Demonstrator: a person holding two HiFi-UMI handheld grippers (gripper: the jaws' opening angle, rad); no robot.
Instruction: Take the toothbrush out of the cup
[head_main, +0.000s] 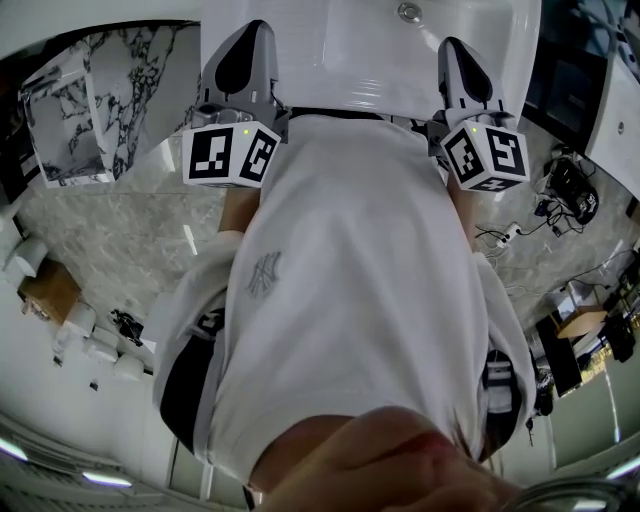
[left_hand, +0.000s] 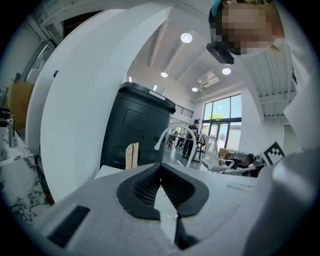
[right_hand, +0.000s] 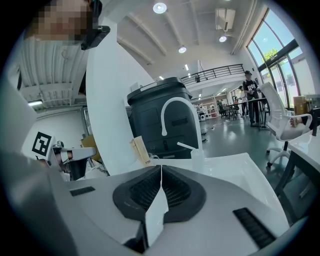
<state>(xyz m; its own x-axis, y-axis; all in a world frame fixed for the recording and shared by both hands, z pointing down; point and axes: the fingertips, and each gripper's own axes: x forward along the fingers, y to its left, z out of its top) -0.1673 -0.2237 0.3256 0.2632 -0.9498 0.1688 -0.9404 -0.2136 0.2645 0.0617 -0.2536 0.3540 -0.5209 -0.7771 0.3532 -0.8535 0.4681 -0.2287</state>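
In the right gripper view a clear cup (right_hand: 199, 159) stands on the white basin (right_hand: 240, 167) under a white curved tap (right_hand: 172, 107). A white toothbrush (right_hand: 189, 146) leans out of it to the left. My right gripper (right_hand: 161, 169) is shut with nothing between its pads, short of the cup. My left gripper (left_hand: 160, 169) is also shut and empty; its view shows the tap (left_hand: 169, 133) but no cup. In the head view both grippers, left (head_main: 255, 30) and right (head_main: 452, 46), point at the basin (head_main: 360, 55) from just in front of my chest.
A large black bin-like unit (right_hand: 157, 120) stands behind the basin. A small wooden block (right_hand: 140, 150) leans at the basin's back left, also in the left gripper view (left_hand: 132, 156). A white curved wall (left_hand: 75, 100) rises on the left. People and chairs are far behind.
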